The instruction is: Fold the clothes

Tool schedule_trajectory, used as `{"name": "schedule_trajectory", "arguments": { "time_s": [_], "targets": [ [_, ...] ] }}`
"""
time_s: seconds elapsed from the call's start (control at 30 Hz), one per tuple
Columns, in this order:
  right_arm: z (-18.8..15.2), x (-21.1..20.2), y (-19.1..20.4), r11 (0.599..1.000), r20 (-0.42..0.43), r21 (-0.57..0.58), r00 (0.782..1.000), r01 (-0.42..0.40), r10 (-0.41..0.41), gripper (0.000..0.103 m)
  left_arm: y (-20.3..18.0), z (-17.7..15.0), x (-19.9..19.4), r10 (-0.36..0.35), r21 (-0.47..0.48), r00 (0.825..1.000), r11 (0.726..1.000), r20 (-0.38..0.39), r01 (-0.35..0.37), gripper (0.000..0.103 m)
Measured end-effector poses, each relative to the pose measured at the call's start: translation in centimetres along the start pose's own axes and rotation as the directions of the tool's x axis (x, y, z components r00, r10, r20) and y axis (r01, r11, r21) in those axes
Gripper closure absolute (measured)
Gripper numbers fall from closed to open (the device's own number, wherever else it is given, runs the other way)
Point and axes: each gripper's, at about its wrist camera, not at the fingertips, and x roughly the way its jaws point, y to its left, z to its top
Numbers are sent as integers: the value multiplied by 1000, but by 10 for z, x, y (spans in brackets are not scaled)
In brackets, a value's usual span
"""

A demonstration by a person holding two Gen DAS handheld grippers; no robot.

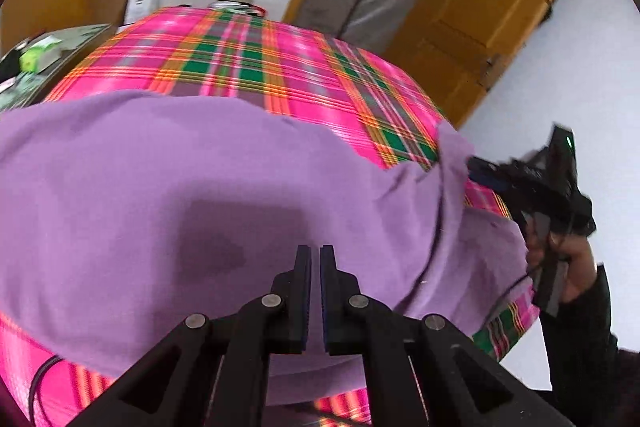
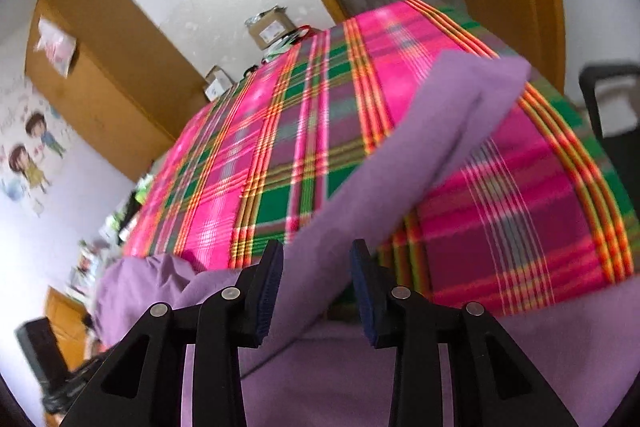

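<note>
The purple shirt is spread over a pink plaid sheet. The left gripper hovers over the shirt's middle, fingers nearly together with nothing between them. The right gripper is parted wide around a lifted sleeve, can't tell if it's actually pinching

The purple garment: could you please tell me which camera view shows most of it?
The left wrist view: the purple garment spreads wide across the plaid cloth, its far edge visible, with the right gripper at a raised corner. The right wrist view shows only a folded strip between the open fingers and some bunched fabric.
</note>
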Motion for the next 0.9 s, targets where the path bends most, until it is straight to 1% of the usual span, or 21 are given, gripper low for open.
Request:
{"name": "schedule_trajectory", "arguments": {
  "time_s": [0.1, 0.27, 0.33, 0.4, 0.43, 0.47, 0.57, 0.67, 0.8, 0.9],
  "targets": [
    [5, 15, 19, 995, -25, -88, 999, 46, -48, 67, -10, 1, 9, -20, 26, 1000, 999, -19, 21, 100],
    [4, 44, 31, 980, -84, -143, 985, 136, -149, 68, -17, -2, 16, -26, 40, 999, 999, -40, 27, 100],
    [3, 51, 32, 977, -91, -152, 982, 152, -168, 68, -18, -4, 17, -25, 40, 999, 999, -44, 27, 100],
    [2, 49, 31, 975, -83, -158, 981, 160, -174, 75, -18, -5, 17, -27, 39, 999, 999, -47, 29, 100],
    [1, 48, 29, 974, -80, -157, 981, 164, -178, 83, -18, -5, 17, -28, 39, 998, 999, -48, 30, 100],
    [1, 45, 27, 976, -75, -151, 982, 159, -171, 90, -18, -5, 18, -29, 40, 998, 999, -48, 31, 100],
    [0, 37, 23, 981, -59, -134, 987, 143, -152, 97, -19, -4, 19, -33, 43, 998, 998, -50, 35, 100],
    [0, 29, 19, 985, -44, -118, 990, 126, -132, 100, -21, -3, 20, -40, 52, 998, 998, -50, 42, 100],
    [-1, 19, 14, 990, -22, -96, 994, 103, -106, 101, -26, -3, 16, -53, 67, 998, 996, -41, 55, 100],
    [-4, 0, 9, 996, 13, -70, 998, 63, -62, 101, -29, -3, 14, -64, 77, 997, 995, -38, 67, 100]
  ]
}}
